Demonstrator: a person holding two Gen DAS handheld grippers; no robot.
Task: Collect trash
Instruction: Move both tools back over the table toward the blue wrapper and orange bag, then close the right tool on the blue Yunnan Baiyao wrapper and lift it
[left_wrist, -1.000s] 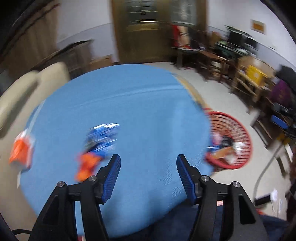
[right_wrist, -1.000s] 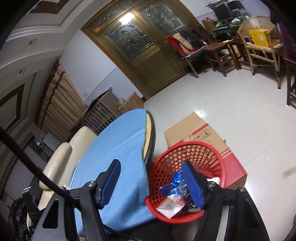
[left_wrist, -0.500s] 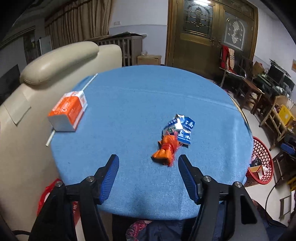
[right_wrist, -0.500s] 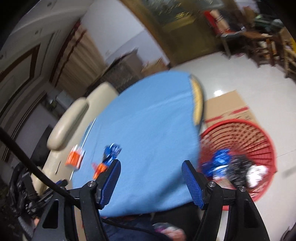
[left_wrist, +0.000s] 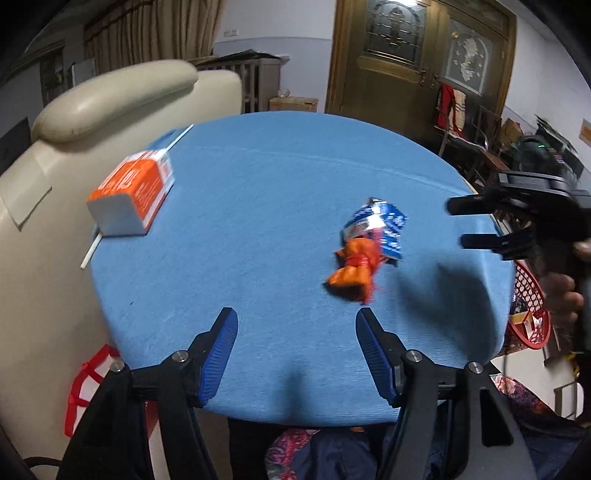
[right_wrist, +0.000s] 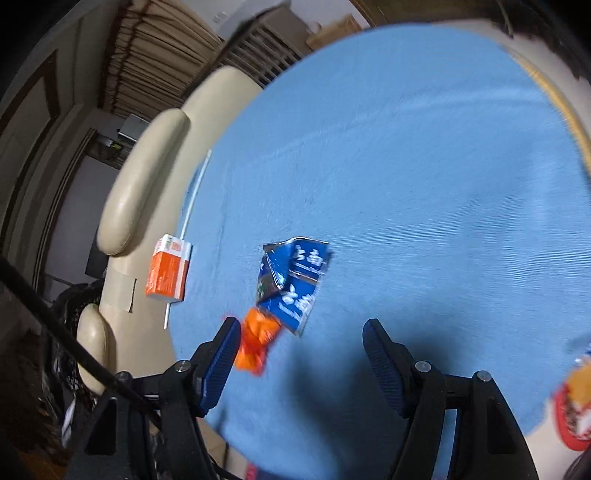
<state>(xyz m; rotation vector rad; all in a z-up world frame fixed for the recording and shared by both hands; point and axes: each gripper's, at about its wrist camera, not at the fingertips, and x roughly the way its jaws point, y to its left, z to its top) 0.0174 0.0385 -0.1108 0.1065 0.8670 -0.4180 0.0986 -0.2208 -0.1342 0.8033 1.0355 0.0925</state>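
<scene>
On the round table with a blue cloth (left_wrist: 258, 166) lie a crumpled blue wrapper (left_wrist: 376, 225) and an orange wrapper (left_wrist: 352, 273), touching each other. An orange-and-white carton (left_wrist: 133, 195) with a white straw (left_wrist: 90, 254) lies at the table's left edge. My left gripper (left_wrist: 295, 314) hovers open over the near part of the cloth, nothing between its fingers. My right gripper (left_wrist: 461, 223) comes in from the right, open. In the right wrist view the blue wrapper (right_wrist: 291, 280) and orange wrapper (right_wrist: 256, 343) lie just ahead of my right gripper (right_wrist: 301, 325); the carton (right_wrist: 168, 273) is further left.
A red mesh basket (left_wrist: 528, 314) with trash in it stands on the floor beside the table's right edge, also at the corner of the right wrist view (right_wrist: 569, 417). A cream sofa (left_wrist: 110, 99) borders the table on the left. Furniture and a wooden door (left_wrist: 406, 55) stand behind.
My right gripper swung from above the red basket over to the table and now sits near the two wrappers. My left gripper moved leftward, bringing the carton into view.
</scene>
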